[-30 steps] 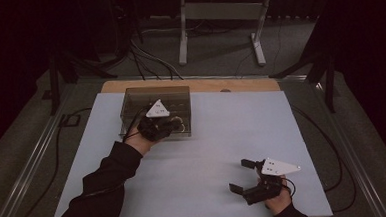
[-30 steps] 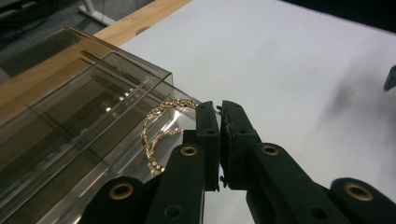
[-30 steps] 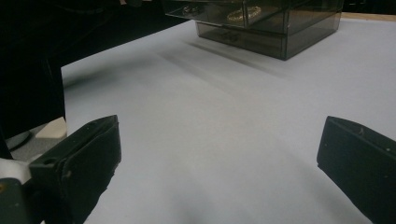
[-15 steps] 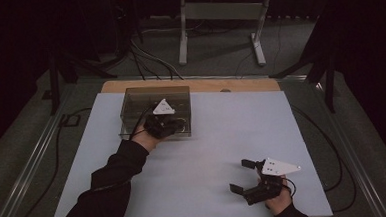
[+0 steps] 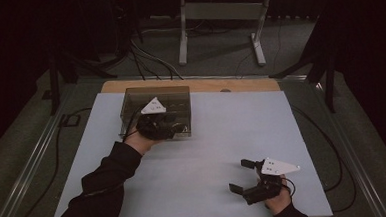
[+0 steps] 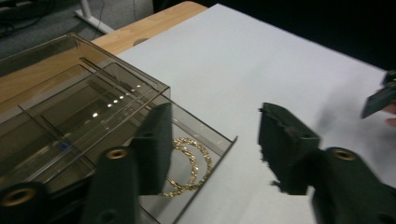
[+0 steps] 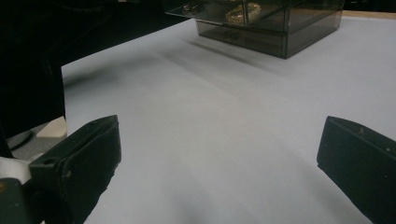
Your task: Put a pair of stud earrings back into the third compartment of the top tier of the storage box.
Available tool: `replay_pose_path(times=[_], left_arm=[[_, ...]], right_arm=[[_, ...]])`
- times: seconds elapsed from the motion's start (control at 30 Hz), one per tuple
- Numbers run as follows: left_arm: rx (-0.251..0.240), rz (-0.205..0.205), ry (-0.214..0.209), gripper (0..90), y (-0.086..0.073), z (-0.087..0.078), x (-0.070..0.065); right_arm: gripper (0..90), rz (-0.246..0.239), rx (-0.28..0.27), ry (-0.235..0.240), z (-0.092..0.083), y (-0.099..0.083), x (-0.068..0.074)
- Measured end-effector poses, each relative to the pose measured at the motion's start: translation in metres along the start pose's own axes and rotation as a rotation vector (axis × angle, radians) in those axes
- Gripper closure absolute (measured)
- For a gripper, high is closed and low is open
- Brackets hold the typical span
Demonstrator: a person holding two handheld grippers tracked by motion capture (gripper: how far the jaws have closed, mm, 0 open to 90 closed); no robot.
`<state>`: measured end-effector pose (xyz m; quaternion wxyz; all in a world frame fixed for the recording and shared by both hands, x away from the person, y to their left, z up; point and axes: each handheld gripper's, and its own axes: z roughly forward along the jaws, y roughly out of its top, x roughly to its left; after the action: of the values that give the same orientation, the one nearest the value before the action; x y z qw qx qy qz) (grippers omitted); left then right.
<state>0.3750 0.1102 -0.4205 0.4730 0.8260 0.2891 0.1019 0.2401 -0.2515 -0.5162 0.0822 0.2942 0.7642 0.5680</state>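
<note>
The left tongs (image 6: 212, 144) hover at the near right corner of a smoky clear plastic box (image 5: 156, 110); their jaws have just been opening and stand apart, gripping nothing. A gold chain (image 6: 189, 165) lies coiled in the box's open drawer, beside and partly behind the left jaw, with the other jaw out over the counter (image 5: 232, 131). Well apart, at the near right, the right tongs (image 5: 244, 178) rest spread wide and empty. The counter is pale blue-grey with a wooden far edge; dark floor and cables surround it.
</note>
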Motion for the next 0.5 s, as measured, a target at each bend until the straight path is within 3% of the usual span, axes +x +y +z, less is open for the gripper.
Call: replay_pose_path(times=[0.2, 0.27, 0.33, 0.4, 0.5], left_arm=[[-0.009, -0.032, 0.006, 26.4, 0.001, -0.018, 0.002], [-0.028, -0.044, 0.031, 21.7, -0.001, -0.024, 0.0], [-0.041, -0.04, 0.005, 16.7, -0.004, -0.03, 0.001], [-0.045, -0.046, 0.005, 13.8, -0.005, -0.032, 0.001], [-0.027, -0.026, -0.021, 3.5, -0.013, -0.039, -0.001]], right_arm=[[0.0, -0.003, 0.001, 0.001, 0.001, 0.0, 0.001], [0.0, -0.001, 0.003, 0.0, 0.001, 0.0, 0.001], [0.0, 0.0, 0.003, 0.0, 0.001, 0.0, 0.0], [0.0, -0.002, 0.004, 0.0, 0.001, 0.0, 0.0], [0.0, 0.002, 0.003, 0.001, 0.002, 0.0, 0.0]])
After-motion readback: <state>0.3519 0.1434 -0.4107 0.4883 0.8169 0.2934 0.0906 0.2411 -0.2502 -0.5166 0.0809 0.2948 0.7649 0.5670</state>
